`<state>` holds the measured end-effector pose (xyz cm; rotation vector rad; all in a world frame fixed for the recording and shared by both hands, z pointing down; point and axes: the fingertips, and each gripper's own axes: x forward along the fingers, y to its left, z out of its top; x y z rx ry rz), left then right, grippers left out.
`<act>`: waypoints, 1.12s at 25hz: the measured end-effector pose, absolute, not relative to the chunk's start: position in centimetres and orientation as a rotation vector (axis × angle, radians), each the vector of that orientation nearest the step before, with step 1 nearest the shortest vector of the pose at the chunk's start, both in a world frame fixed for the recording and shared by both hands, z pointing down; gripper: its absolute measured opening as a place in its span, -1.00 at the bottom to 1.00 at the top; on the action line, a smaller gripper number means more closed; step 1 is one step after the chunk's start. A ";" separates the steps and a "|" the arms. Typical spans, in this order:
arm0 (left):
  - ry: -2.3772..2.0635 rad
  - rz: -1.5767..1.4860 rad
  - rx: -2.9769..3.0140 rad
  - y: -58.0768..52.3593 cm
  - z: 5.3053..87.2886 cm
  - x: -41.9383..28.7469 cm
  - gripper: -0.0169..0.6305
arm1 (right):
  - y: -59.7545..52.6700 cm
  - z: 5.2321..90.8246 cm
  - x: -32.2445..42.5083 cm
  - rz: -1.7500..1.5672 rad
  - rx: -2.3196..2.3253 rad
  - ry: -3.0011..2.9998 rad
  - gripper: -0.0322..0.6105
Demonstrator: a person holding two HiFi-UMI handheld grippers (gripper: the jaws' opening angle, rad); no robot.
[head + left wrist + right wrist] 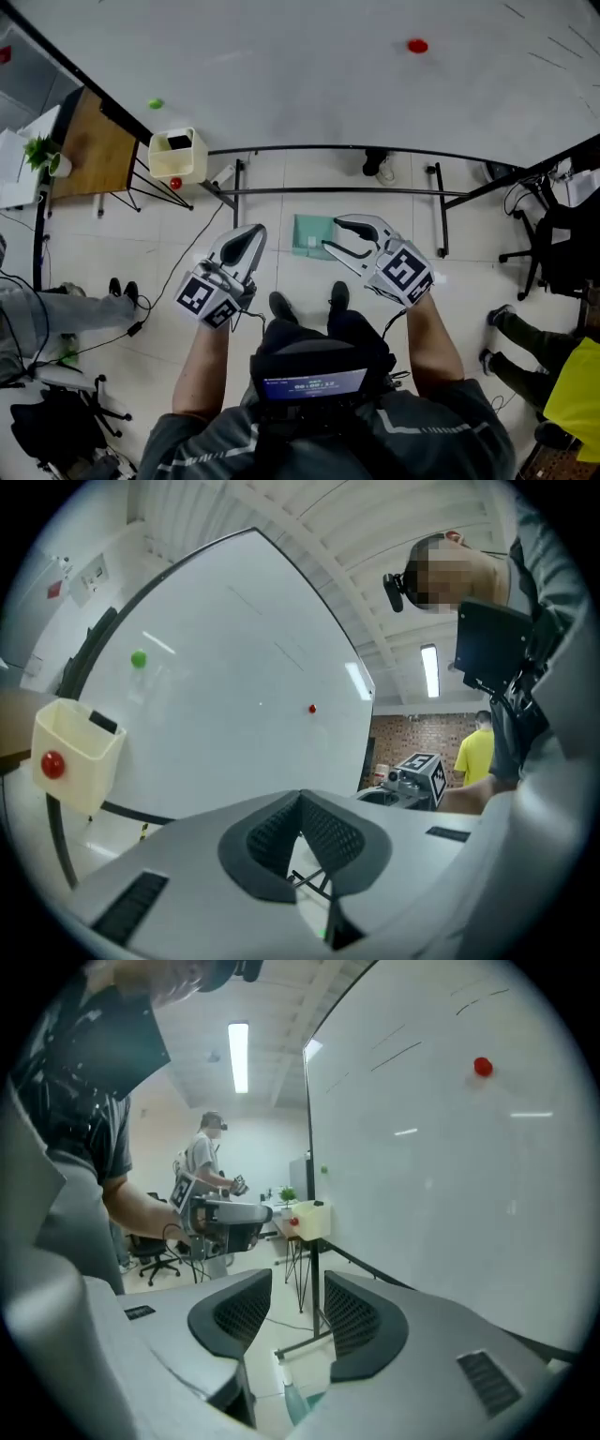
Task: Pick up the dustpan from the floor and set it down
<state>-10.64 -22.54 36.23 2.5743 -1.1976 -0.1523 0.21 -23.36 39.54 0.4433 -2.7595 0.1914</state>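
The green dustpan (pixel 307 236) lies on the tiled floor beside the whiteboard stand, just ahead of my shoes (pixel 281 305). Both grippers are held up high above it, at about chest height. My left gripper (pixel 253 232) points forward with its jaws together at the tips (pixel 300 799) and nothing between them. My right gripper (pixel 331 234) stands open with an empty gap (pixel 298 1283). Through that gap, in the right gripper view, the dustpan (pixel 302 1410) and its pale handle show far below on the floor.
A large whiteboard (pixel 309 75) on a black metal stand (pixel 337 191) fills the space ahead; a cream box (pixel 178 155) hangs at its left edge. A wooden table (pixel 94 145) stands left, an office chair (pixel 553 244) right. Other people's legs (pixel 56 309) show at the sides.
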 end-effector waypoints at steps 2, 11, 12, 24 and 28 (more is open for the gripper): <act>-1.239 -0.155 2.563 -22.4 33.2 -11.7 -0.86 | -24.0 35.4 1.1 0.190 0.500 -2.783 -0.26; -1.337 -0.205 2.660 -20.4 24.1 -12.0 -0.86 | -26.0 20.8 3.7 0.133 0.781 -3.015 -0.82; -1.342 -0.216 2.670 -20.3 23.5 -11.8 -0.86 | -25.9 20.1 3.7 0.139 0.781 -3.024 -0.82; -1.315 -0.232 2.711 -20.7 21.4 -9.8 -0.86 | -25.6 19.8 4.7 0.103 0.823 -2.988 -0.83; -1.307 -0.224 2.715 -20.6 21.2 -9.3 -0.87 | -25.5 19.4 5.0 0.090 0.829 -2.993 -0.83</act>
